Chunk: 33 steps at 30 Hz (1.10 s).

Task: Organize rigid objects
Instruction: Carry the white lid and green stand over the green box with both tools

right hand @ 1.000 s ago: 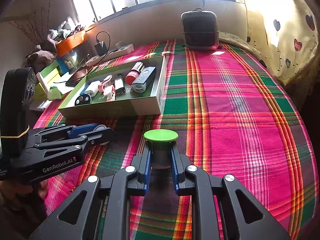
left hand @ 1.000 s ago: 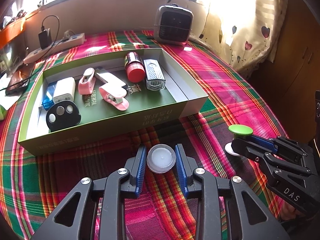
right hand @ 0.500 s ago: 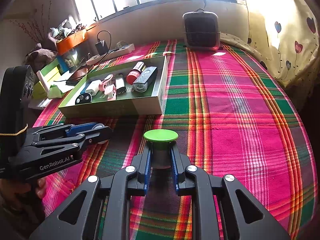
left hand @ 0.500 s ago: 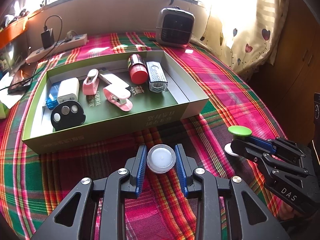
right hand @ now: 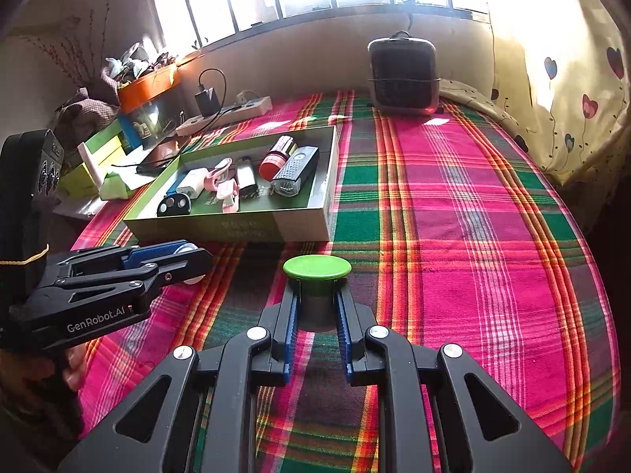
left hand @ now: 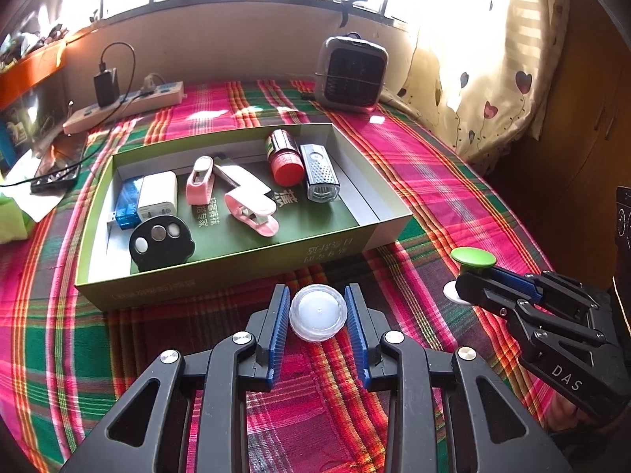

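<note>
The left gripper [left hand: 318,317] is closed on a round white lid [left hand: 318,312], its blue pads pressing the lid's two sides above the plaid cloth [left hand: 315,394]. The right gripper [right hand: 316,299] is clamped narrow on the stem of a green-capped piece [right hand: 316,267], whose flat green top sits just past the fingertips; in the left view this piece [left hand: 473,257] shows to the right of the lid, with a white base under the fingers. Both grippers are just short of the green box [left hand: 221,276], which lies open on the cloth, its near wall facing them. Inside the box, nearest, a black disc [left hand: 161,241] with three round inserts lies at the left, and a pink clip [left hand: 252,211] near the middle. Behind these are a blue block [left hand: 128,207], a white charger [left hand: 157,195], a second pink clip [left hand: 200,181], a red-capped bottle [left hand: 284,157] and a grey bike light [left hand: 319,175], the last two side by side. Beyond the box, a power strip [left hand: 130,104] lies at the left and a small heater [left hand: 351,75] stands by the wall under the window.
</note>
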Each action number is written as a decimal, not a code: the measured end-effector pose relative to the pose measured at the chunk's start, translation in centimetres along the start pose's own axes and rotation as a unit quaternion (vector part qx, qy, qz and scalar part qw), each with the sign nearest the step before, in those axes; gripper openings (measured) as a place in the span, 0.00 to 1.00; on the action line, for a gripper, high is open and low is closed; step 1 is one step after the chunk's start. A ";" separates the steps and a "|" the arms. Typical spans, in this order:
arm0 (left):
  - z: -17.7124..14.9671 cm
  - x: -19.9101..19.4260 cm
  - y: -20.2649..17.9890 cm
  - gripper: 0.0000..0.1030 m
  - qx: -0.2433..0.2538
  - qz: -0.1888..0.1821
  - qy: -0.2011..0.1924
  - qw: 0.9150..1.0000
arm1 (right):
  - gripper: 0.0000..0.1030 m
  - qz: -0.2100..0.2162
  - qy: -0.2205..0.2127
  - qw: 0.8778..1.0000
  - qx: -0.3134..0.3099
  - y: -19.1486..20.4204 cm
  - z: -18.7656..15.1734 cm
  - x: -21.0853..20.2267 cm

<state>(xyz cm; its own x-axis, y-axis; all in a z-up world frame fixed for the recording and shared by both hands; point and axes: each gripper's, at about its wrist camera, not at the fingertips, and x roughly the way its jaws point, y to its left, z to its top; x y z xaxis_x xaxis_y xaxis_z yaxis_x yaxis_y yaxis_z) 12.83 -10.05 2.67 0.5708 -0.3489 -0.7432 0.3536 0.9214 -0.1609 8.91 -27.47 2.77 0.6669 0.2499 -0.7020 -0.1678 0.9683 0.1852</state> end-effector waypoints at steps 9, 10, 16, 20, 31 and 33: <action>0.8 -1.2 0.8 0.27 0.000 0.002 -0.016 1.000 | 0.18 0.002 -0.011 1.000 -0.011 1.2 0.9 -0.3; 0.9 -1.3 0.9 0.27 0.000 0.003 -0.017 1.000 | 0.18 0.003 -0.013 1.000 -0.012 1.3 1.0 -0.3; 1.6 -1.9 1.7 0.27 -0.003 0.005 -0.028 1.000 | 0.18 0.006 -0.019 1.000 -0.019 1.9 1.7 -0.3; 2.2 -2.1 2.5 0.27 -0.008 0.007 -0.032 0.999 | 0.18 0.009 -0.024 0.999 -0.025 2.5 2.4 -0.2; 4.1 -2.2 4.7 0.27 -0.019 0.013 -0.037 0.999 | 0.18 0.019 -0.029 0.999 -0.037 3.6 4.7 1.0; 4.3 -2.0 5.1 0.27 -0.021 0.015 -0.037 0.999 | 0.18 0.019 -0.028 0.999 -0.041 3.9 5.1 1.4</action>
<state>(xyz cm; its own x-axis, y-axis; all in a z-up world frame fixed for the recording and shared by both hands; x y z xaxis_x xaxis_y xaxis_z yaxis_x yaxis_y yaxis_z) 16.69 -5.37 6.10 0.6345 -0.3323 -0.6979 0.3056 0.9372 -0.1683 12.96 -23.39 6.01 0.6986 0.2883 -0.6548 -0.2511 0.9558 0.1529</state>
